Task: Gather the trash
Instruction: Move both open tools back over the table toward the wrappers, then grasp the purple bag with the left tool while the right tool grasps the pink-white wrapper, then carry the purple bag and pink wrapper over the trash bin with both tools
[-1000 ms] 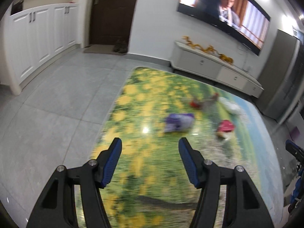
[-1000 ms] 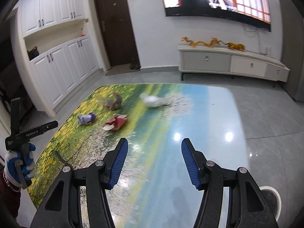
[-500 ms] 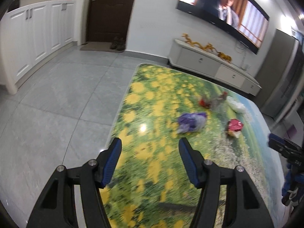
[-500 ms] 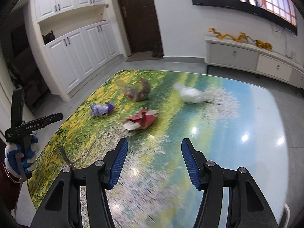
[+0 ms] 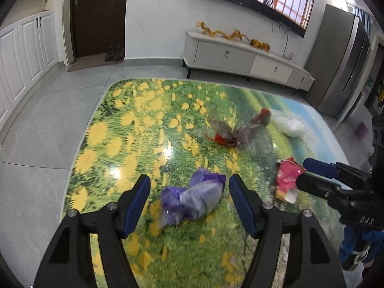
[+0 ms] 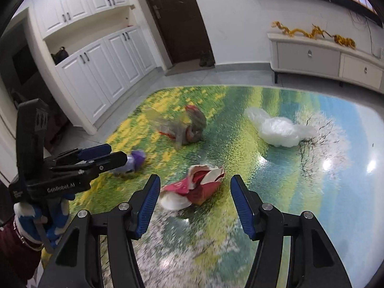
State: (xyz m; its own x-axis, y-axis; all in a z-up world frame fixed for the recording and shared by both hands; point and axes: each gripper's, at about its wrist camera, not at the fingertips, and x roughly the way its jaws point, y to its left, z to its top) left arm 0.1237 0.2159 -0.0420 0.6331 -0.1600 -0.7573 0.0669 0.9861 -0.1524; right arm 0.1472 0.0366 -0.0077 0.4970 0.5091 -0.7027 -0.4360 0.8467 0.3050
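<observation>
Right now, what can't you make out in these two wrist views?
- Purple wrapper: right wrist view, mostly hidden behind the left tongs.
- Red wrapper: left wrist view, partly covered by the right tongs.
- Clear bag with red scraps: blurred, contents unreadable.
- Any bin: in neither view.

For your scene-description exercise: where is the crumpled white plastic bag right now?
In the right wrist view, the white plastic bag lies on the table's far right, beyond the red wrapper.
</observation>
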